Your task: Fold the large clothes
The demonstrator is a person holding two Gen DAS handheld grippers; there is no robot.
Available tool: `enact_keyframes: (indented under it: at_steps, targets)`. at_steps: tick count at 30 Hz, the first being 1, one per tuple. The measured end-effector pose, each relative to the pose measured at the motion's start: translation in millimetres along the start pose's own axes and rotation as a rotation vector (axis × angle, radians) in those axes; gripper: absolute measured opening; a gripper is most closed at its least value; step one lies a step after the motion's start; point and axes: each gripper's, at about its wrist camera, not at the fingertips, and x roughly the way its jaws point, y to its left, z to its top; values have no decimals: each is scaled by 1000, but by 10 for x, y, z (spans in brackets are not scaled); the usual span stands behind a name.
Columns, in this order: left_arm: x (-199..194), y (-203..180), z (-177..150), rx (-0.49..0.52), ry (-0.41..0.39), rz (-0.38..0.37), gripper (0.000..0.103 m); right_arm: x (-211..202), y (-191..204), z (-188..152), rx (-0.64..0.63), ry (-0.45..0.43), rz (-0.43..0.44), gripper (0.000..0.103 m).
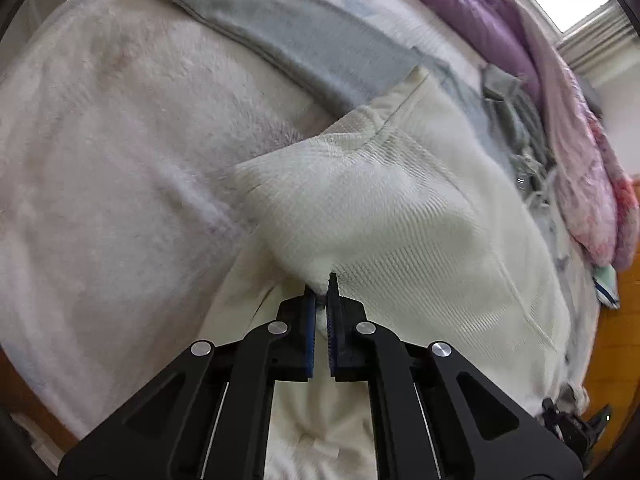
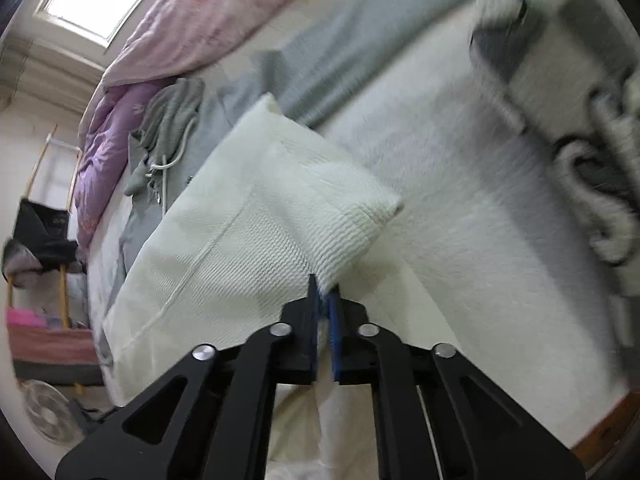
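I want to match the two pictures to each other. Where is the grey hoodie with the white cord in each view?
Left wrist view: the grey hoodie lies at the upper right, beyond the cream garment, below the purple quilt.
Right wrist view: the grey hoodie lies at the upper left, its white cord showing.
Shared landmark: the purple quilt beside the hoodie.

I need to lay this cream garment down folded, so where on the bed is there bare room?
Free: the fluffy white blanket, bordered by the grey garment and the cream garment. Crowded: the window side, with the purple quilt and grey hoodie.
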Motion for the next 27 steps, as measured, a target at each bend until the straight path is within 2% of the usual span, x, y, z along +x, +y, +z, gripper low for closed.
enact_keyframes:
  at_steps: [5, 12, 18, 20, 22, 23, 25, 27]
  targets:
    - [-415, 124, -165, 19, 20, -31, 4, -389, 140, -134, -70, -17, -39, 2]
    - [-646, 357, -521, 0, 93, -12, 4, -655, -62, -485, -56, 60, -118, 2]
    - [-447, 668, -926, -21, 152, 56, 5, -399, -413, -788, -61, 156, -226, 3]
    - [-342, 710, -994, -33, 155, 48, 7, -241, -482, -824, -66, 181, -234, 5]
    - [-292, 748, -1006, -49, 149, 39, 20, -207, -479, -808, -60, 176, -233, 9]
    - [-292, 779, -997, -64, 140, 23, 26, -224, -444, -795, -67, 176, -240, 14]
    - [-336, 826, -990, -75, 133, -1, 57, -331, -343, -795, -92, 157, -259, 25]
    - [-465, 882, -1004, -71, 94, -22, 68, -490, -202, -812, -150, 120, -347, 50]
